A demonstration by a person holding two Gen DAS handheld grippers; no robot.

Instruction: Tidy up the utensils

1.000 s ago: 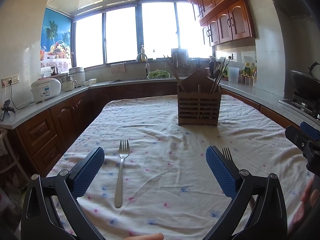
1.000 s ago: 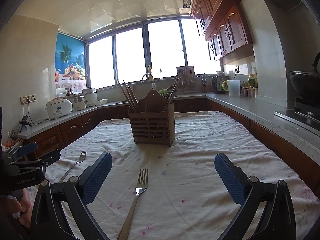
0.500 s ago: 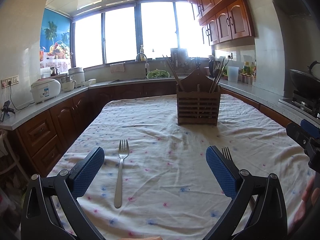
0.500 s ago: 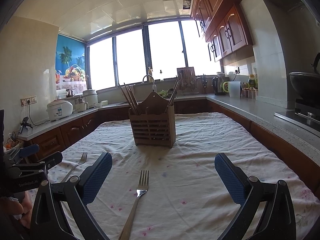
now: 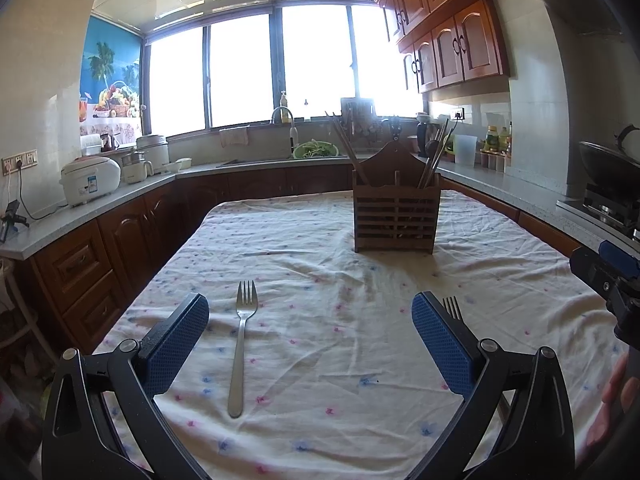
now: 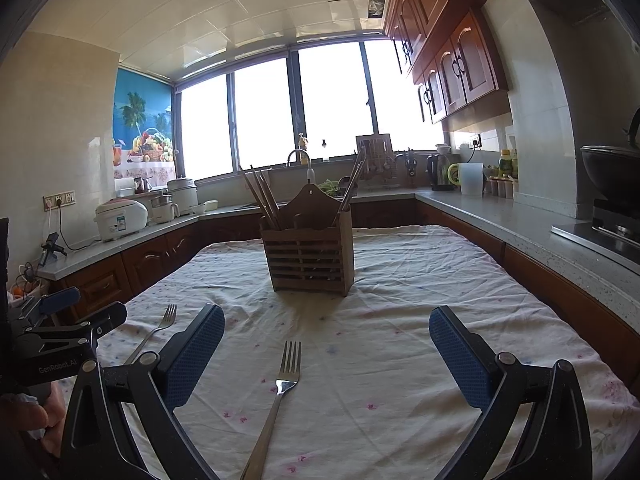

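Note:
Two steel forks lie on the flowered tablecloth (image 5: pixel 320 272). The left fork (image 5: pixel 240 344) rests just inside the left finger of my left gripper (image 5: pixel 310 320), which is open and holds nothing. The right fork (image 6: pixel 276 396) lies between the blue pads of my right gripper (image 6: pixel 326 332), also open with nothing held. In the left wrist view only the tines of the right fork (image 5: pixel 453 307) show behind the right finger. A slatted wooden utensil holder (image 5: pixel 395 216) with chopsticks and a spoon stands upright farther back; the same holder (image 6: pixel 310 258) appears in the right wrist view.
Kitchen counters (image 5: pixel 120 196) ring the table, with a rice cooker (image 5: pixel 90 180) at left, a sink (image 5: pixel 288 160) at the back and a wok on the stove (image 5: pixel 608 172) at right. A hand (image 5: pixel 612 408) shows at the right edge.
Both grippers stay open and nearly still; the views have tilted up very slightly. The forks and the holder have not moved.

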